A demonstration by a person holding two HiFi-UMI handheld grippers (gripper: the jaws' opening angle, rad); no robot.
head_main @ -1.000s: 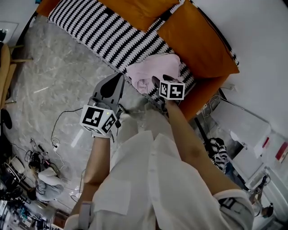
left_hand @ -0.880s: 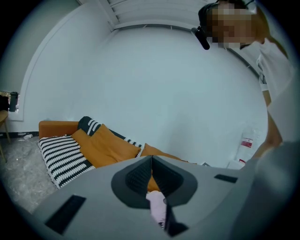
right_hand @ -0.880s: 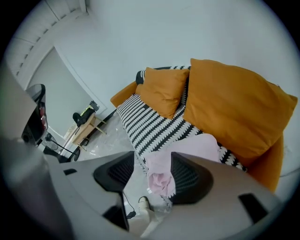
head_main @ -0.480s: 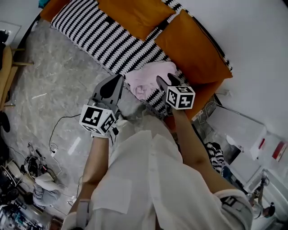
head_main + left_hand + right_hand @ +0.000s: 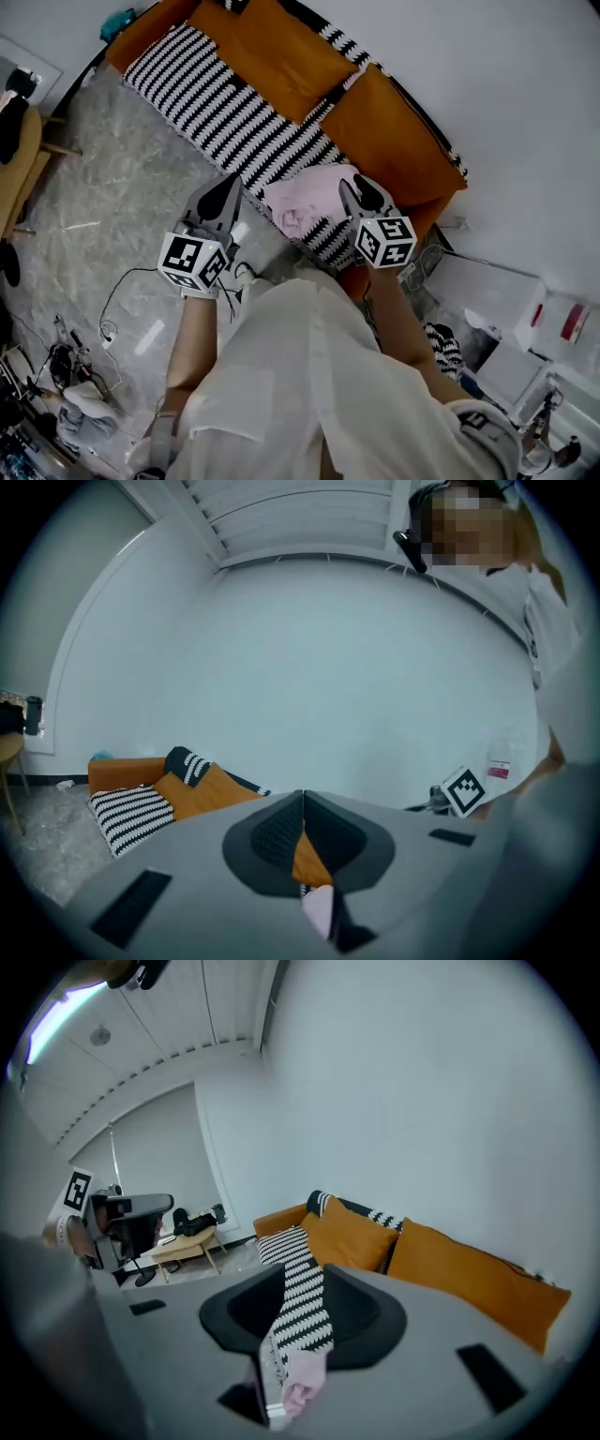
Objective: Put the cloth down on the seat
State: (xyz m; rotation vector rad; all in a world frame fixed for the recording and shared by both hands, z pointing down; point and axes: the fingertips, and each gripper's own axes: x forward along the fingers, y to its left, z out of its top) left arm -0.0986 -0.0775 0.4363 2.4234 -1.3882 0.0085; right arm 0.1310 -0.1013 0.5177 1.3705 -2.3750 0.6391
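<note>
Grey marble floor meets a sofa whose striped seat [image 5: 216,103] already carries the pink cloth [image 5: 314,192], bunched near its end. The left gripper [image 5: 223,192] is closed and empty. The right gripper [image 5: 361,195], above the cloth, is closing on nothing. The placing looks done; next, simply back away.

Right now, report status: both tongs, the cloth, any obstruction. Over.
Left tongs shut, empty. Right tongs closing, nothing between them. Pink cloth lying on striped seat. Nothing blocking.
</note>
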